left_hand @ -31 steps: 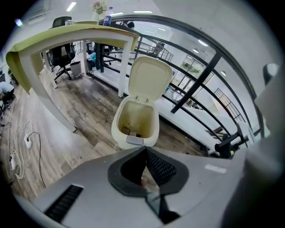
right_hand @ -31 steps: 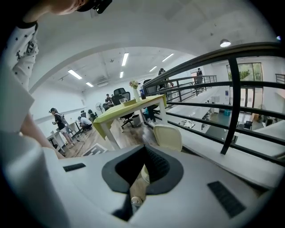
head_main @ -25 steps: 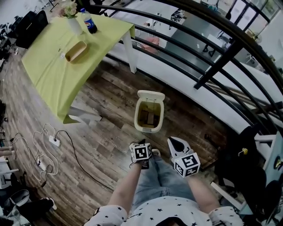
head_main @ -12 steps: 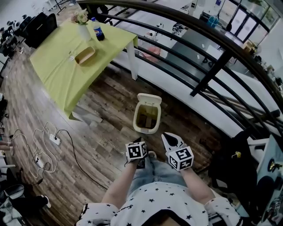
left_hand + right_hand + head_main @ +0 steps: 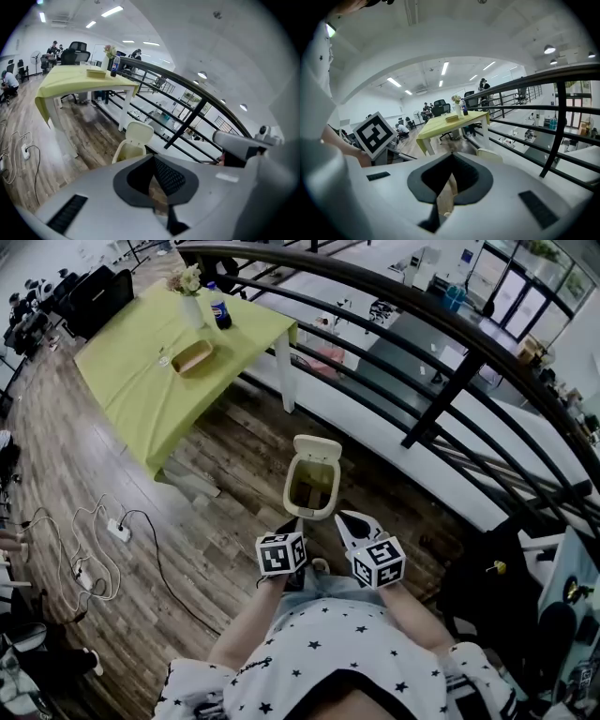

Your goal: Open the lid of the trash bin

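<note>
We hold the left gripper [image 5: 153, 159] and the right gripper [image 5: 452, 157] side by side, low in front of us, each with its jaws pressed together on nothing. Just beyond their tips the cream plastic trash bin [image 5: 310, 491] stands on the dark wooden plank floor [image 5: 220, 479], close to the white ledge under the black metal railing [image 5: 441, 381]. Its lid [image 5: 317, 447] is swung up and stands upright at the bin's far side; the inside shows something brownish that we cannot make out. Further off to the left stands a table under a yellow-green cloth [image 5: 136, 395], one white leg [image 5: 284, 382] towards the railing. At its far corner are a white vase of flowers [image 5: 192, 298] and a dark cola bottle [image 5: 221, 314], with a tan oblong tray [image 5: 192, 357] nearer the middle. A white power strip with cables [image 5: 117, 532] lies by the floor's left edge, well apart from the bin.
</note>
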Demonstrator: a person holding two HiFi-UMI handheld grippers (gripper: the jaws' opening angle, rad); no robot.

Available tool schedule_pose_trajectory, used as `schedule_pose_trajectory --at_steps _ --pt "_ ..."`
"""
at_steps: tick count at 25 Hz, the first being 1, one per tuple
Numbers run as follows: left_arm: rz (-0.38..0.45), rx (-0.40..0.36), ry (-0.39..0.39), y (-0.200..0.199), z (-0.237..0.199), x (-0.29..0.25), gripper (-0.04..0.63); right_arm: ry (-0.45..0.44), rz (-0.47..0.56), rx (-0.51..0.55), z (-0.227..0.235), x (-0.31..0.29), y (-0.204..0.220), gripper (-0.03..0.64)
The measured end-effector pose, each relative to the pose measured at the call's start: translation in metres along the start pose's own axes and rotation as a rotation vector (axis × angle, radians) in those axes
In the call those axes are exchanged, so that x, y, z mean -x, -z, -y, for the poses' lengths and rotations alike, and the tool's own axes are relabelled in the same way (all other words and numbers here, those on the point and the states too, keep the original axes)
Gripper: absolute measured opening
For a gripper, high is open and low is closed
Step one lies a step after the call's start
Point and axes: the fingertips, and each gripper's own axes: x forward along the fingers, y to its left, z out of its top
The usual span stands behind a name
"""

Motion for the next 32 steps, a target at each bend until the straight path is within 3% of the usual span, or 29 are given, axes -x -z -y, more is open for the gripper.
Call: schedule_pose_trajectory --at_steps 11,32 --pt "0.145 -0.081 0.062 -0.047 0.028 0.052 0.009 -0.06 0.034 0.042 -0.023 0.009 -0.023 -0.006" --pt "0.2 -0.073 0.08 -0.055 0.021 0.077 0.009 -0.057 0.066 0.062 -0.027 0.007 -0.035 -0.006"
